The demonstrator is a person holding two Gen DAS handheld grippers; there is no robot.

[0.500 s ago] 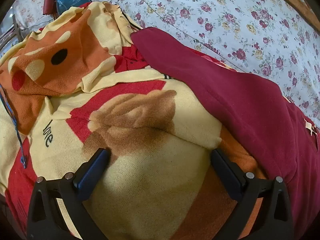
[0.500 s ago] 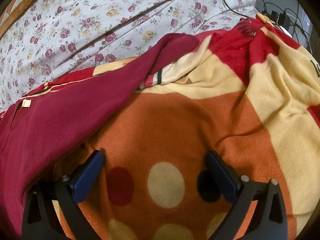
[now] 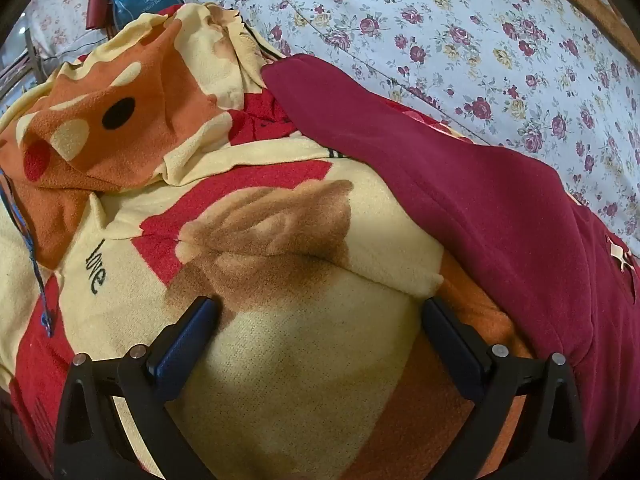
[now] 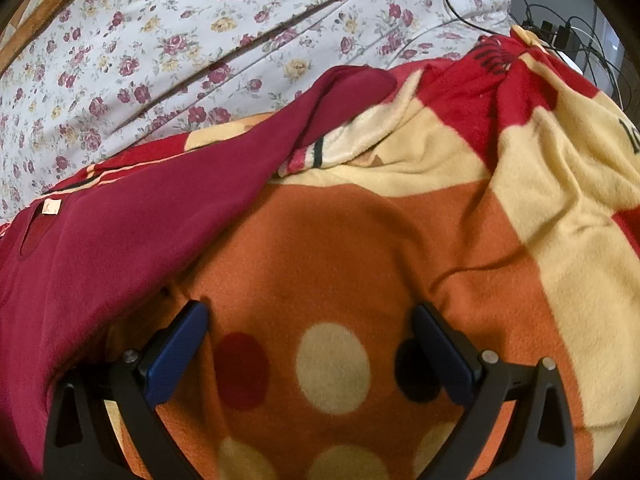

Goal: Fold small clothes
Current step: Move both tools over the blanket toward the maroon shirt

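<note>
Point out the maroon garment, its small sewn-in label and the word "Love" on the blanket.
maroon garment (image 3: 500, 216), left wrist view, middle of its body.
label (image 4: 52, 206), right wrist view, the pale tag by the neck opening.
"Love" lettering (image 3: 97, 267), left wrist view, black script on a cream patch.

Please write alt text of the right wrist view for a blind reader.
An open right hand-held gripper points down at an orange blanket with coloured dots. A dark red garment lies over its left part; floral bedding is behind.
</note>
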